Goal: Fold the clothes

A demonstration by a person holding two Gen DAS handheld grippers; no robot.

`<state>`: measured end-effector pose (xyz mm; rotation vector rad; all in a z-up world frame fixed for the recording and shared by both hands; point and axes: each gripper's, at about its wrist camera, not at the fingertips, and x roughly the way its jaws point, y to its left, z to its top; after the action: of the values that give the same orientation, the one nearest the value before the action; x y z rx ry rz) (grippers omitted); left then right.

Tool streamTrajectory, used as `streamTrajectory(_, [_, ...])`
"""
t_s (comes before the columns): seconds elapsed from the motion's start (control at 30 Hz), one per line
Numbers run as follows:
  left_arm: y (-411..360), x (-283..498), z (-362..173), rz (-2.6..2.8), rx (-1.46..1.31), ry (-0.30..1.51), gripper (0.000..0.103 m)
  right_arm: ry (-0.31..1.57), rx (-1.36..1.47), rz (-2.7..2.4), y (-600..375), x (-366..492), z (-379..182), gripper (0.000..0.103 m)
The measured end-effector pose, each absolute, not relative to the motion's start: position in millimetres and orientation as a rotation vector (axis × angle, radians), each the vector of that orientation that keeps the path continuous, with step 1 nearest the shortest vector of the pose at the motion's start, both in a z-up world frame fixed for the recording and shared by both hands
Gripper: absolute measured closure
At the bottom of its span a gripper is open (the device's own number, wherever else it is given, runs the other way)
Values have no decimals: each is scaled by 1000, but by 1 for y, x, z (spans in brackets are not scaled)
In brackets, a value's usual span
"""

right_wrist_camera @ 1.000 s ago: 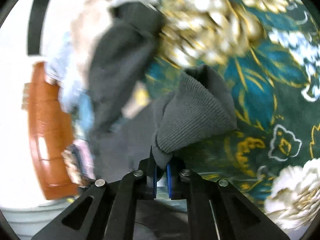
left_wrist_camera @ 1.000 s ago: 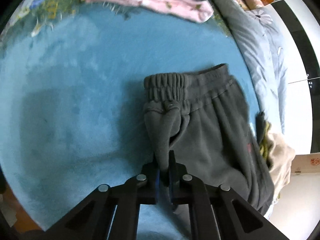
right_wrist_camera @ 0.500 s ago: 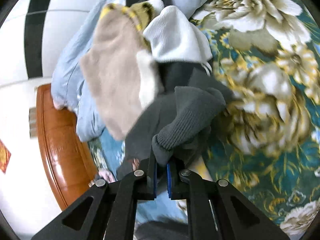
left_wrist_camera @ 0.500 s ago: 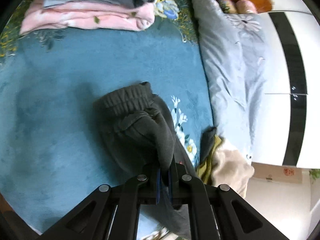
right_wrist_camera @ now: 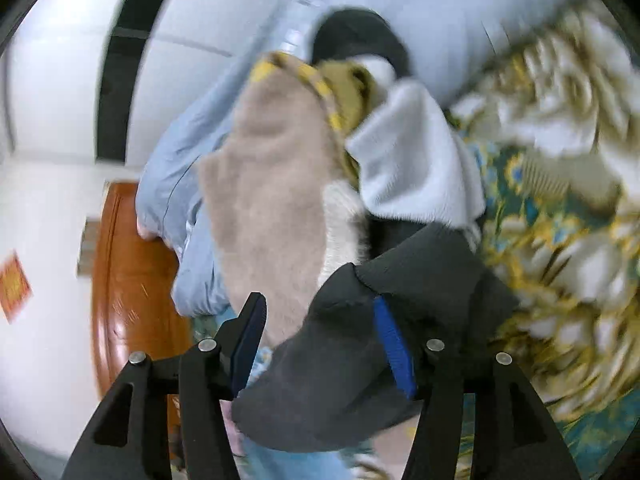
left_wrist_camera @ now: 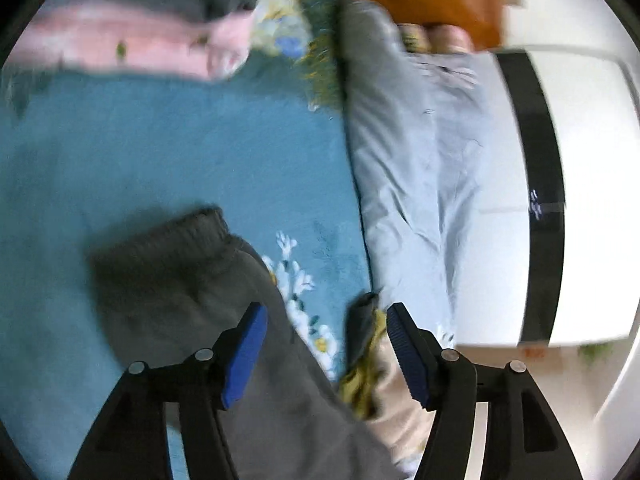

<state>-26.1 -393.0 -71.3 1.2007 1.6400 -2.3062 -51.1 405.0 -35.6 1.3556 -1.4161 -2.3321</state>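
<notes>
Dark grey sweatpants (left_wrist_camera: 192,288) lie on the blue floral blanket (left_wrist_camera: 120,160), elastic waistband toward the upper left. My left gripper (left_wrist_camera: 324,320) is open above their right edge, holding nothing. In the right wrist view another part of the grey pants (right_wrist_camera: 380,344) lies loose between and over the blue pads of my right gripper (right_wrist_camera: 320,316), which is open. Both views are motion-blurred.
A pile of unfolded clothes sits close by: a beige fleece garment (right_wrist_camera: 272,208), a white one (right_wrist_camera: 416,160), a yellow-striped one (right_wrist_camera: 344,84). Folded pink clothes (left_wrist_camera: 132,44) are stacked at the far blanket edge. A light blue duvet (left_wrist_camera: 420,168) and an orange wooden headboard (right_wrist_camera: 124,288) lie alongside.
Both grippers have opened and let go of the grey pants. The pants have dropped onto the blanket, folded over beside the clothes pile.
</notes>
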Motion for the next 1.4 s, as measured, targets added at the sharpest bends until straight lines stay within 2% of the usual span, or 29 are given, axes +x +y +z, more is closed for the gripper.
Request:
streamTrajectory(0.03, [-394,-18,-76,-2288,1216,1540,27,-1363,1348,-2361,405,-42,-32,45])
streamTrajectory(0.1, [-398,-4,-96,-2239,1277,1446,27,-1302,1372,-2386,406,-17,-40,42])
streamTrajectory(0.13, [-399,3,-106,-2214,1306,1399,27,-1286,1394,-2388,408,-4,-47,32])
streamTrajectory(0.17, [-401,9,-118,-2177,1324,1397,27,-1300,1426,-2373,409,7,-59,28])
streamTrajectory(0.23, [-404,17,-144,-2089,1329,1481,27,-1381,1483,-2338,414,25,-90,28])
streamTrajectory(0.33, [-403,22,-172,-2014,1281,1581,26,-1506,1406,-2343,410,28,-114,28])
streamTrajectory(0.43, [-399,21,-175,-2017,1211,1577,21,-1598,1332,-2331,404,18,-134,28])
streamTrajectory(0.57, [-394,16,-169,-2022,1192,1524,21,-1662,1329,-2377,398,12,-139,28])
streamTrajectory(0.73, [-392,14,-166,-2051,1210,1476,22,-1378,1424,-2616,395,20,-94,28])
streamTrajectory(0.8, [-390,11,-167,-2051,1223,1459,22,-1367,1403,-2582,394,19,-92,28])
streamTrajectory(0.87, [-389,9,-168,-2037,1210,1483,22,-1439,1401,-2510,391,11,-102,38])
streamTrajectory(0.9, [-389,9,-168,-2028,1202,1497,22,-1485,1408,-2477,389,5,-108,51])
streamTrajectory(0.93, [-389,9,-168,-2021,1197,1509,22,-1534,1409,-2442,388,0,-115,57])
streamTrajectory(0.97, [-389,10,-168,-2018,1198,1520,22,-1586,1396,-2409,387,-5,-119,60])
streamTrajectory(1.0, [-389,11,-168,-2014,1201,1530,22,-1617,1395,-2385,386,-9,-119,70])
streamTrajectory(1.03, [-389,13,-168,-2010,1202,1541,22,-1634,1398,-2370,385,-12,-118,85])
streamTrajectory(1.1, [-389,13,-169,-2001,1199,1562,22,-1573,1414,-2392,382,-16,-106,100])
streamTrajectory(1.23, [-387,18,-168,-2007,1204,1558,22,-1513,1287,-2432,385,9,-75,100])
streamTrajectory(1.33, [-384,14,-167,-2016,1224,1515,21,-1456,1438,-2451,388,15,-92,97])
streamTrajectory(1.4, [-383,11,-166,-2018,1236,1493,21,-1488,1500,-2419,389,10,-113,93])
